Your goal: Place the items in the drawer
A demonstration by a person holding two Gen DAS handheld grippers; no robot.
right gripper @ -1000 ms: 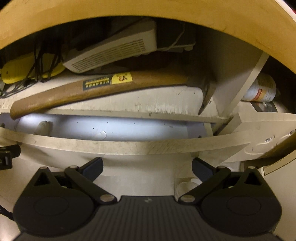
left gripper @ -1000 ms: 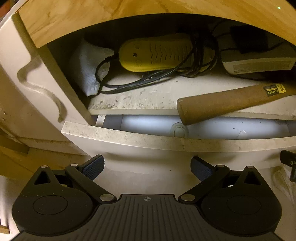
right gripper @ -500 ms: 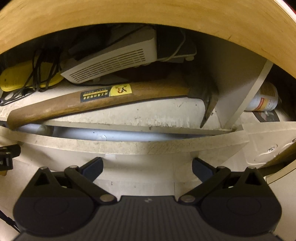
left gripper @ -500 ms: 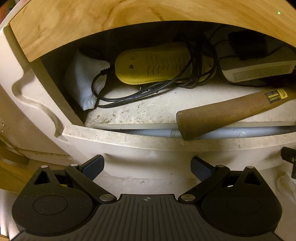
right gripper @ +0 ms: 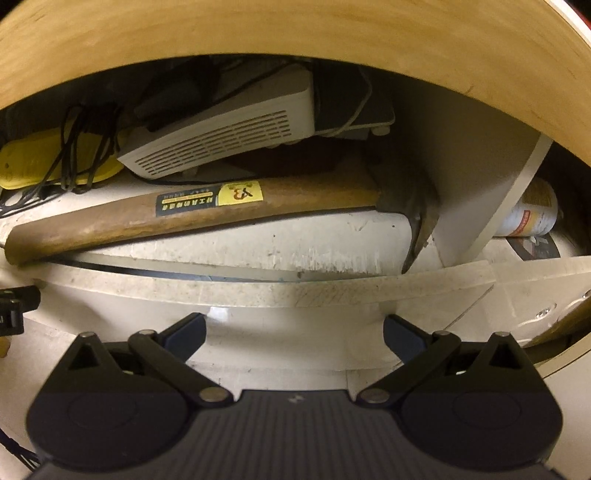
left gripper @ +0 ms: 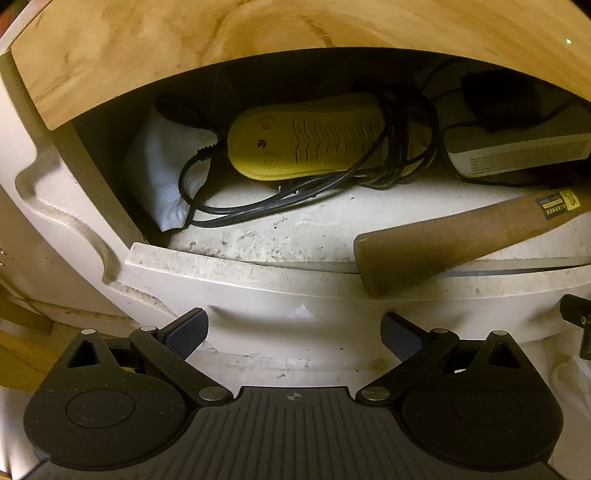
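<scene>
The white drawer front (left gripper: 295,295) (right gripper: 332,291) stands almost flush with the white board behind it, leaving only a thin dark slit. A wooden-handled hammer (left gripper: 461,236) (right gripper: 207,218) lies across that board, its handle end overhanging the front's top edge. Behind it lie a yellow corded device (left gripper: 325,140) wound in black cable (left gripper: 258,206), a white sock (left gripper: 162,177) and a white vented box (right gripper: 229,133). My left gripper (left gripper: 295,332) and right gripper (right gripper: 295,332) are both open and empty, fingertips close against the drawer front.
A wooden top (left gripper: 221,44) (right gripper: 295,29) overhangs the compartment closely. A white side panel (left gripper: 55,192) with a curved groove rises at the left. Past a divider on the right lies a labelled can (right gripper: 532,214). The other gripper's tip (left gripper: 580,317) shows at the edge.
The lit gap between the drawer front and the board behind it has narrowed from wide to a thin slit. Both grippers moved forward with the front and stayed open.
</scene>
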